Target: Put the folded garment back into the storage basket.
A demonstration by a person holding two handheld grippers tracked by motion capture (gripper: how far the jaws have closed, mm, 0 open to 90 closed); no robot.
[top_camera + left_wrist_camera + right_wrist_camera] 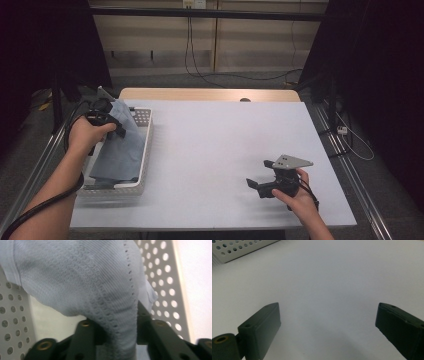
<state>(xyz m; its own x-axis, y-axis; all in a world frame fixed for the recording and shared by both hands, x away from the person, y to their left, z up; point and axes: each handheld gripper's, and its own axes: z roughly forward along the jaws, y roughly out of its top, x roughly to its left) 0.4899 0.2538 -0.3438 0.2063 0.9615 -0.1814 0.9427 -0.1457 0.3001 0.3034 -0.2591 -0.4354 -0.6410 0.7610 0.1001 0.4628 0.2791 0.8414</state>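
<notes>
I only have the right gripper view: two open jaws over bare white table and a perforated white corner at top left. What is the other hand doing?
Observer: The left gripper is over the white perforated basket at the table's left edge, lifting a pale blue cloth.
Operator: Is the cloth actually gripped?
Observer: Yes. In the left gripper view its ribbed fabric runs down between the two jaws, which press on it from both sides.
Operator: Is the cloth clear of the basket?
Observer: No. In the high view its lower part lies inside the basket.
Operator: Where is my gripper relative to that?
Observer: The right gripper sits near the table's front right, pointing towards the basket, with nothing between its jaws.
</notes>
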